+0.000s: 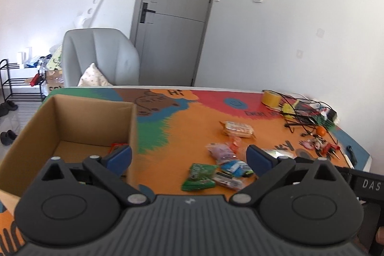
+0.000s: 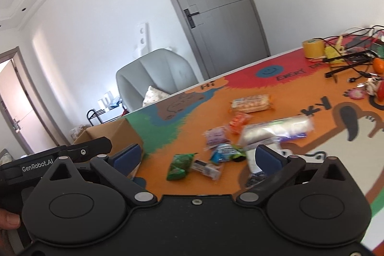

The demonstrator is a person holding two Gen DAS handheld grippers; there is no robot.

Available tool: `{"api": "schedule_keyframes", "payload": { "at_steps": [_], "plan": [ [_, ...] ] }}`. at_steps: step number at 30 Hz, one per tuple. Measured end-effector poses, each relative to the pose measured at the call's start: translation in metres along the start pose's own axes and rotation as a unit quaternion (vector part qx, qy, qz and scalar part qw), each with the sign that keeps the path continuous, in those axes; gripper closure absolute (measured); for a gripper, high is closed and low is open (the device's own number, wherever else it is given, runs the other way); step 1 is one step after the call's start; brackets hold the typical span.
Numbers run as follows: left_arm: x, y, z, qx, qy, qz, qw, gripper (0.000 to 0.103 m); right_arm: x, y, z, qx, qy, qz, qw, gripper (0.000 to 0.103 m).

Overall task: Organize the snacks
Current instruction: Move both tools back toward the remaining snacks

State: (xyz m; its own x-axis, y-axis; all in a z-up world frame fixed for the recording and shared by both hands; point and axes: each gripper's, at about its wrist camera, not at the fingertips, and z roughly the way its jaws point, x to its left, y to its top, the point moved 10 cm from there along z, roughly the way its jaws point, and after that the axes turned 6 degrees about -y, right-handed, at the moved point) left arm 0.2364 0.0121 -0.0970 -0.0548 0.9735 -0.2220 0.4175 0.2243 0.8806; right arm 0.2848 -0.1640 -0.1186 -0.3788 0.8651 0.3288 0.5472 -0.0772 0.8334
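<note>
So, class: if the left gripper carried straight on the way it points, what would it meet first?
Probably the green snack packet lying between the open left gripper fingers; depth is hard to judge.

Snack packets (image 1: 217,168) smeared by motion blur; I can't read any label. My left claw's pad (image 1: 119,157) hides most of the red packet (image 1: 117,146) in the cardboard box (image 1: 72,121). Worktop (image 2: 300,88) cut off at the right edge. Cable tangle (image 1: 304,112) unreadable.

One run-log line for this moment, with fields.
left tool: open, empty | right tool: open, empty | snacks: loose on table | box: at left
</note>
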Motion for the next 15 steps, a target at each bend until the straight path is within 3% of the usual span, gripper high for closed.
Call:
{"api": "schedule_keyframes", "payload": {
  "at_steps": [15],
  "plan": [
    [-0.036,-0.009,0.023,0.003,-0.028,0.014,0.9995,0.003,-0.059,-0.006,-0.005,-0.002,-0.044,0.03,0.999,0.0]
  ]
}}
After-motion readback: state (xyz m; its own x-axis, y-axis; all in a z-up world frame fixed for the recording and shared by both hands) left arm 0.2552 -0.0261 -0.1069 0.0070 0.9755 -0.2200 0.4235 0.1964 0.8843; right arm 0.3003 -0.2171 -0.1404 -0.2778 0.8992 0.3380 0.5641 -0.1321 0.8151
